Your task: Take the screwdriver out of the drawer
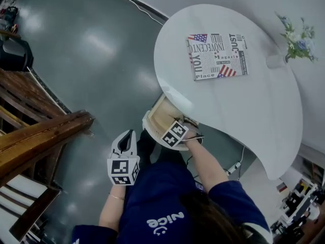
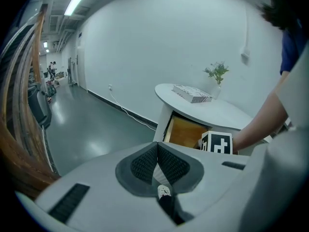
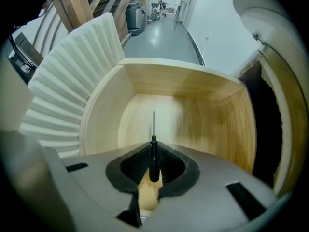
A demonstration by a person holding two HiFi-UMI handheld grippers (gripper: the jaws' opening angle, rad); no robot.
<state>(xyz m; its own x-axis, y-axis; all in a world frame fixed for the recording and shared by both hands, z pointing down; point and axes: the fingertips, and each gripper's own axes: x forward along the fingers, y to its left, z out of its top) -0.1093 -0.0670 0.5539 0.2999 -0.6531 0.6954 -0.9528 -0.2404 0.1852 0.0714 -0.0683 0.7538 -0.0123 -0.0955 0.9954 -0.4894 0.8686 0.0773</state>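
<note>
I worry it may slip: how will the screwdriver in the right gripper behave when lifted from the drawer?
The screwdriver looks thin and rigid, so it is probably light and unbending. Its narrow round handle, pinched by the right gripper, might pivot or slip. Laid flat, it would likely roll.

1. Your right gripper [image 1: 174, 130] points straight down over the drawer [image 1: 158, 112]. Its jaws are clamped on the black handle of the screwdriver [image 3: 153, 154], and your forearm is stretched out toward the drawer.
2. Your left gripper [image 1: 127, 138] hangs to the left of the drawer, apart from it. It tilts downward, with its jaws pressed together and nothing between them.
</note>
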